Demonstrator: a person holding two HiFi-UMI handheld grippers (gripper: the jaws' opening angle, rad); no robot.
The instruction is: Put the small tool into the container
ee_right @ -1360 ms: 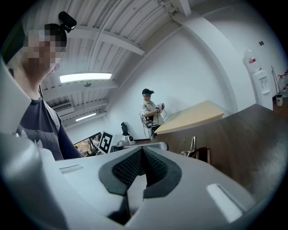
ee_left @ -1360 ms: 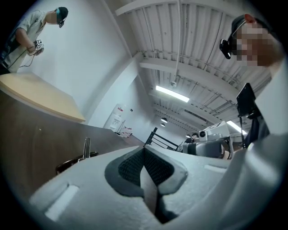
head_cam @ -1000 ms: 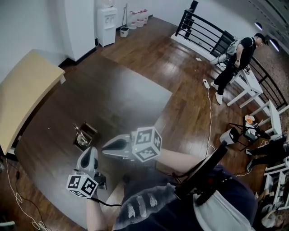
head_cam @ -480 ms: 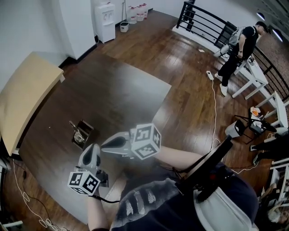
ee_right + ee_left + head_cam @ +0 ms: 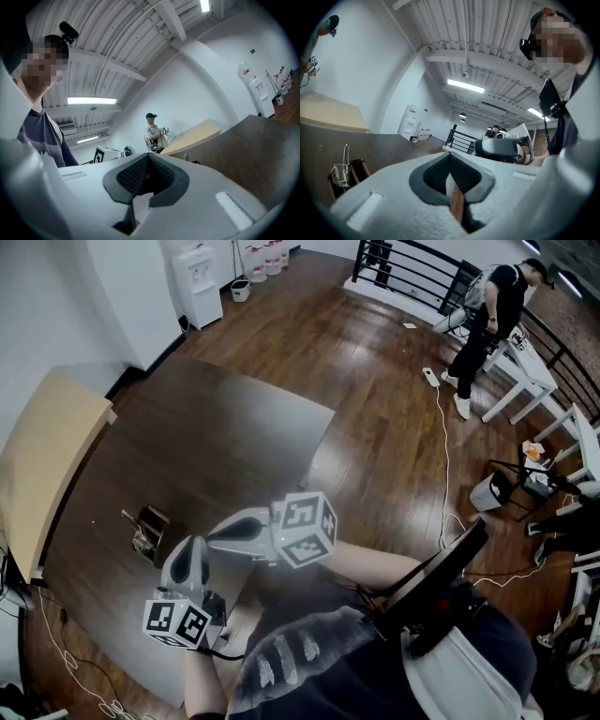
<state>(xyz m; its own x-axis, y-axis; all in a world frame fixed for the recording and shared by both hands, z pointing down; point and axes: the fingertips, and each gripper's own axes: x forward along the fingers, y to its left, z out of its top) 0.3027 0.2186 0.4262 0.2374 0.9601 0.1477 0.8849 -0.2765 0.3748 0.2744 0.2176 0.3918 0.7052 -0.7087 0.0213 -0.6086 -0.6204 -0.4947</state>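
1. Both are empty. The left hand-held gripper (image 5: 187, 551) has its jaws pressed together on nothing. The right hand-held gripper (image 5: 215, 538) looks closed too, with nothing between its pads.
2. The small tool (image 5: 141, 542) is at the brown container (image 5: 153, 518), left-centre of the head view, on the dark desk (image 5: 225, 427). I can't tell if it's fully inside or propped on the rim.
3. If it's only propped, a closed-jaw nudge could knock it out or tip the container.
4. Going in without opening first would just shove it.
5. The container sits toward the desk's left edge, so a leftward push risks a drop.
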